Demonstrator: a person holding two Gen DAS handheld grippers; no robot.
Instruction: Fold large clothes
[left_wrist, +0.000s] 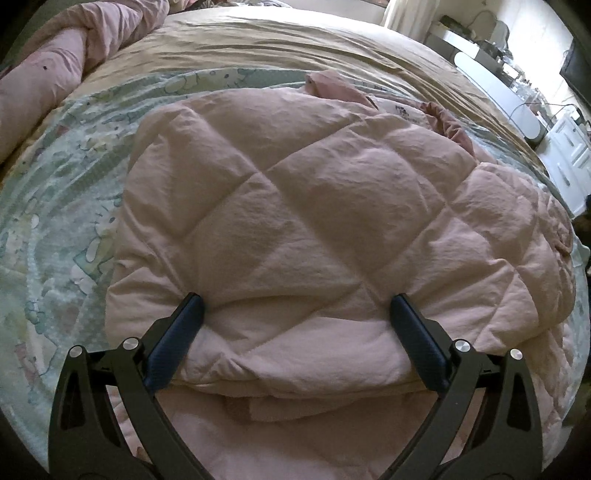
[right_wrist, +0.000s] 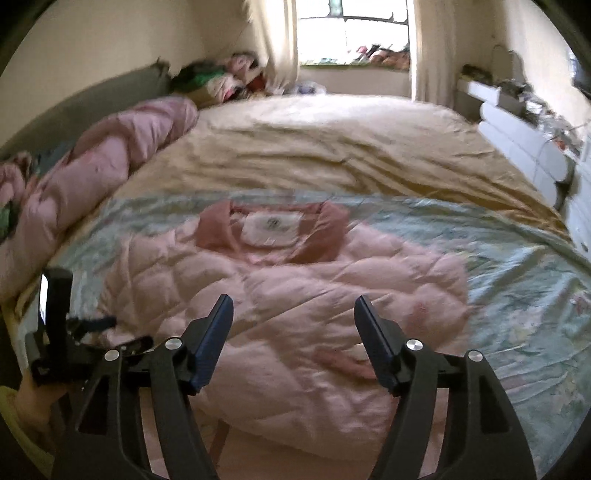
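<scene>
A pale pink quilted jacket lies folded on the bed, its darker pink collar and white label at the far end. My left gripper is open wide and low over the near folded edge. The puffy fold bulges between its blue pads and touches them, without being clamped. My right gripper hovers open above the jacket's middle with nothing between its fingers. At the left edge of the right wrist view, a hand holds the left gripper's black body.
The jacket rests on a mint floral cover over a beige sheet. A rolled pink duvet lies along the left side. White furniture stands at the bed's right, and a bright window lies beyond.
</scene>
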